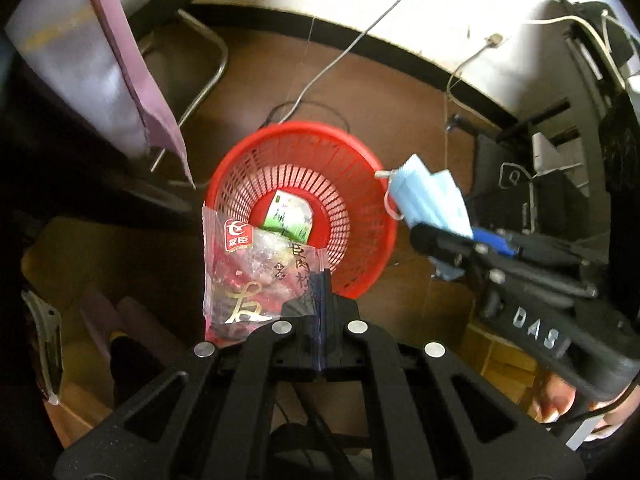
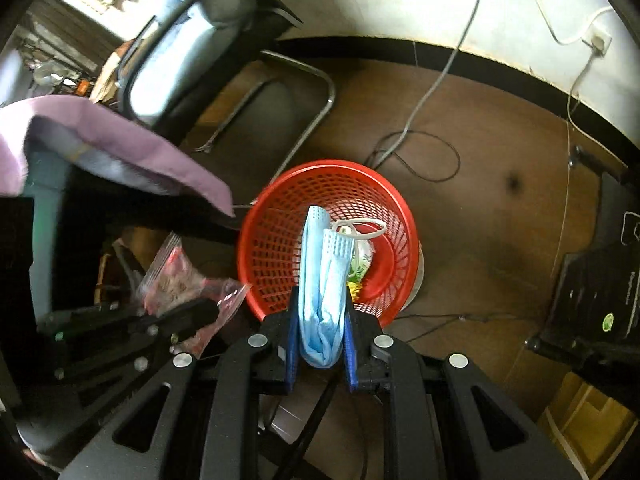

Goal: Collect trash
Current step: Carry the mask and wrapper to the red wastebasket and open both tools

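Observation:
A red mesh wastebasket (image 1: 352,184) stands on the brown floor and also shows in the right wrist view (image 2: 276,240). A green and white packet (image 1: 288,216) lies at its bottom. My left gripper (image 1: 316,300) is shut on a clear red-printed snack wrapper (image 1: 248,276), held over the basket's near rim. My right gripper (image 2: 322,320) is shut on a folded blue face mask (image 2: 320,280) above the basket; the right gripper (image 1: 444,236) and the mask (image 1: 428,196) also show in the left wrist view, right of the basket. The wrapper shows in the right wrist view (image 2: 180,280), at the left.
A table corner with purple cloth (image 2: 120,136) overhangs left of the basket. A metal-framed chair (image 2: 256,92) stands behind it. Cables (image 2: 420,148) trail over the floor by the white wall. Black equipment (image 2: 596,280) stands at the right, cardboard boxes (image 1: 500,356) near it.

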The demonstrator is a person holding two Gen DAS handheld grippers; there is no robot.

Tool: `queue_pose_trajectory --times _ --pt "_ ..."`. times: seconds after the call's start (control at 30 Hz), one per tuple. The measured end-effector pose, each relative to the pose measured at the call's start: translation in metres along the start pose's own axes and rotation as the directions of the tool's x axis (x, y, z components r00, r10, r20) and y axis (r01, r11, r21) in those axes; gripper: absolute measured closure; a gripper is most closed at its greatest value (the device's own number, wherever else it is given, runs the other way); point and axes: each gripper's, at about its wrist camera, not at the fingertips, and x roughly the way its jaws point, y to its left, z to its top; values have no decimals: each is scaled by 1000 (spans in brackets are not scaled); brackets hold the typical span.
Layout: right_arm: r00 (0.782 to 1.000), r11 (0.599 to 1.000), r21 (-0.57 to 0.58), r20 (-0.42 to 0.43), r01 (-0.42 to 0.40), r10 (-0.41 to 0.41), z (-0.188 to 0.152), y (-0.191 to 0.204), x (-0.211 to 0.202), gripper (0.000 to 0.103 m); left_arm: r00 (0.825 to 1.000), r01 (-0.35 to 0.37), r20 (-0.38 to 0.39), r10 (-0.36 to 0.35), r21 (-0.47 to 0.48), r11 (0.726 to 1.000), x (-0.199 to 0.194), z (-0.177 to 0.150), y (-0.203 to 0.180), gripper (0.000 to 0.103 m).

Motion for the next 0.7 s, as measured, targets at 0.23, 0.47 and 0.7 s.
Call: queue_pose_trajectory --times 0.23,0.47,0.7 --pt "999 999 46 -35 5 -3 12 -5 25 84 999 -39 -28 38 -29 999 20 8 11 102" --pt "999 995 100 -49 -11 16 19 -5 38 82 997 -59 -47 58 -15 998 34 12 8 102" --pt "997 992 126 -69 -21 30 22 -1 45 79 997 -60 -47 59 -25 998 39 15 11 97"
